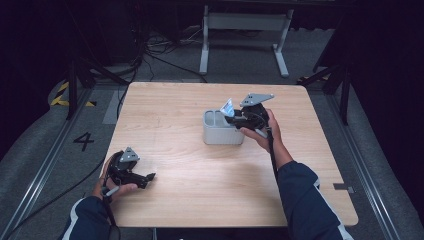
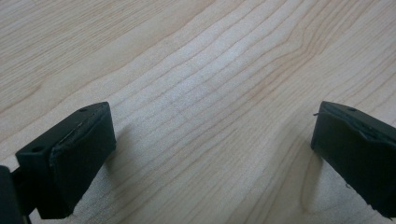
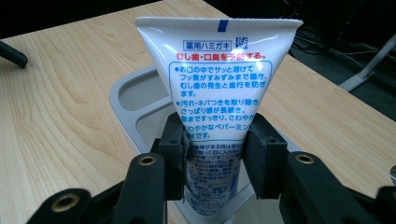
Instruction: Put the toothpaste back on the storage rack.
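A white toothpaste tube point(image 3: 219, 79) with blue and red print stands crimped end up, pinched between the jaws of my right gripper point(image 3: 215, 151). In the high view the tube point(image 1: 228, 106) pokes up over the grey compartmented holder point(image 1: 216, 135) at the table's middle, with my right gripper point(image 1: 235, 119) above the holder's right half. The tube's lower end hangs over a holder compartment point(image 3: 140, 95). My left gripper point(image 1: 149, 177) rests low near the table's front left, jaws wide apart over bare wood, nothing between its pads point(image 2: 79, 154).
The light wooden table point(image 1: 200, 200) has free room all around the holder. Beyond its far edge stand a white metal frame point(image 1: 245, 30) and loose cables on the grey floor. Black stands flank both sides.
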The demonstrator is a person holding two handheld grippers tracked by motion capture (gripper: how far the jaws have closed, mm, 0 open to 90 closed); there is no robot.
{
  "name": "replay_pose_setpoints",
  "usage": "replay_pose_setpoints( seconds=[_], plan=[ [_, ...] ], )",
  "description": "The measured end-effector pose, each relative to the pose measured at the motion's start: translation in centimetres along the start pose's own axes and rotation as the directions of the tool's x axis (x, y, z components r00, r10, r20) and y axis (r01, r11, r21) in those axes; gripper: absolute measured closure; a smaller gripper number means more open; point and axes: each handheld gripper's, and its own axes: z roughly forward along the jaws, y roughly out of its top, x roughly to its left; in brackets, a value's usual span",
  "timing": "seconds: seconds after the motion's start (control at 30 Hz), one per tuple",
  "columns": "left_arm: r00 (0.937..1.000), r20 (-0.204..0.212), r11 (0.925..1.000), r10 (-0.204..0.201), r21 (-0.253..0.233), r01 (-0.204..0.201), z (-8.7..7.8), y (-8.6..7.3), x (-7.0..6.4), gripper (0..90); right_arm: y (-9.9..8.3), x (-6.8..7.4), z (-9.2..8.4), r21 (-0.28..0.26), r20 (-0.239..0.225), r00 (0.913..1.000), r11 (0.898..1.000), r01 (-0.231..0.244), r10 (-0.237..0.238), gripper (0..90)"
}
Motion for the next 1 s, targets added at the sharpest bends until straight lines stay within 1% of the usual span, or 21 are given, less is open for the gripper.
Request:
replay_pose_setpoints(
  seconds=[0.3, 0.33, 0.47, 0.67, 0.73, 0.87, 1.0],
  plan=[
    [1.0000, 0.000, 1.0000, 0.000, 0.000, 0.000, 0.0, 0.0, 0.0, 0.2, -0.2, 0.0, -0.3, -0.002, -0.004, 1.0000, 1.000, -0.003, 0.003, 63.1],
    [1.0000, 0.001, 1.0000, -0.007, 0.001, 0.007, 0.0, 0.0, 0.0, 0.2, -0.2, 0.0, -0.4, -0.003, -0.005, 1.0000, 1.000, -0.001, 0.001, 63.0],
    [1.0000, 0.002, 1.0000, -0.007, 0.002, 0.007, 0.0, 0.0, 0.0, 0.2, -0.3, 0.1, -0.4, -0.004, -0.009, 1.0000, 1.000, -0.003, 0.003, 62.3],
    [1.0000, 0.002, 1.0000, -0.007, 0.002, 0.007, 0.0, 0.0, 0.0, 0.2, -0.4, 0.4, -0.5, -0.003, -0.030, 0.9996, 1.000, 0.000, 0.000, 62.4],
    [1.0000, 0.001, 1.0000, -0.007, 0.001, 0.007, 0.0, 0.0, 0.0, 0.2, -0.5, 0.5, -0.5, -0.005, -0.018, 0.9998, 1.000, -0.004, 0.004, 61.4],
    [1.0000, -0.001, 1.0000, -0.006, -0.001, 0.006, 0.0, 0.0, 0.0, 0.3, -0.7, 0.4, -0.8, -0.003, -0.015, 0.9999, 1.000, -0.003, 0.003, 60.2],
    [1.0000, -0.001, 1.0000, -0.005, 0.000, 0.005, 0.0, 0.0, 0.0, 0.3, -0.8, 0.5, -1.2, -0.015, -0.014, 0.9999, 1.000, -0.005, 0.004, 59.7]
  ],
)
